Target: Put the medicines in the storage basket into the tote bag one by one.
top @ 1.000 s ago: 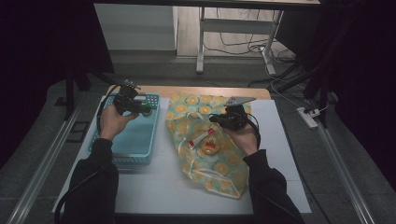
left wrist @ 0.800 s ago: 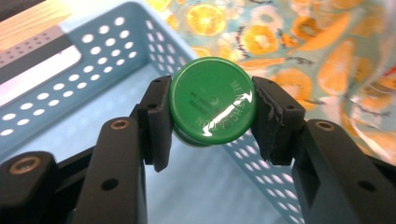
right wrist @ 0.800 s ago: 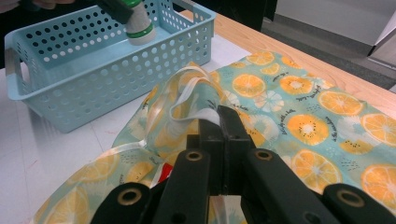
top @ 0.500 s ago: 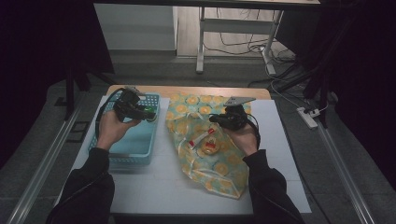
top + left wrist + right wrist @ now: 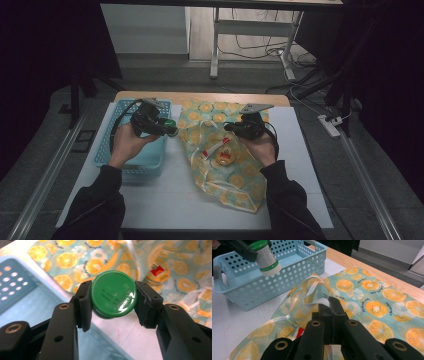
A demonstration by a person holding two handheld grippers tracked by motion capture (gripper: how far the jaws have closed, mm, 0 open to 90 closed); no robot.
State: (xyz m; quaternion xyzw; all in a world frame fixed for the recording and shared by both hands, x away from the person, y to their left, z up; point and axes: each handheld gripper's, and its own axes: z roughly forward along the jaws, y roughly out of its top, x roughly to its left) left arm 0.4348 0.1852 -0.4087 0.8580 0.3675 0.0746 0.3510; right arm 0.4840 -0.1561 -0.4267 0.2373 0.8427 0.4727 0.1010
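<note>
My left gripper (image 5: 169, 128) is shut on a small jar (image 5: 171, 124) with a green cap (image 5: 113, 293), one pad on each side of the cap. It hangs over the right rim of the light blue basket (image 5: 131, 171), close to the orange-slice patterned bag (image 5: 235, 175). In the right gripper view the jar (image 5: 265, 257) has a white body and is tilted above the basket (image 5: 249, 290). My right gripper (image 5: 332, 306) is shut on the bag's white handle (image 5: 312, 293) and holds the mouth up. A round item with a red label (image 5: 223, 156) lies in the bag.
The basket and the bag (image 5: 372, 295) lie on a white mat (image 5: 165, 200) over a wooden table (image 5: 200, 96). A white desk frame (image 5: 216, 45) and cables stand beyond the far edge. Rails run along both sides of the table.
My left gripper has carried the jar to the right, from above the basket's middle to its right rim beside the bag. The right gripper and the bag have stayed still.
</note>
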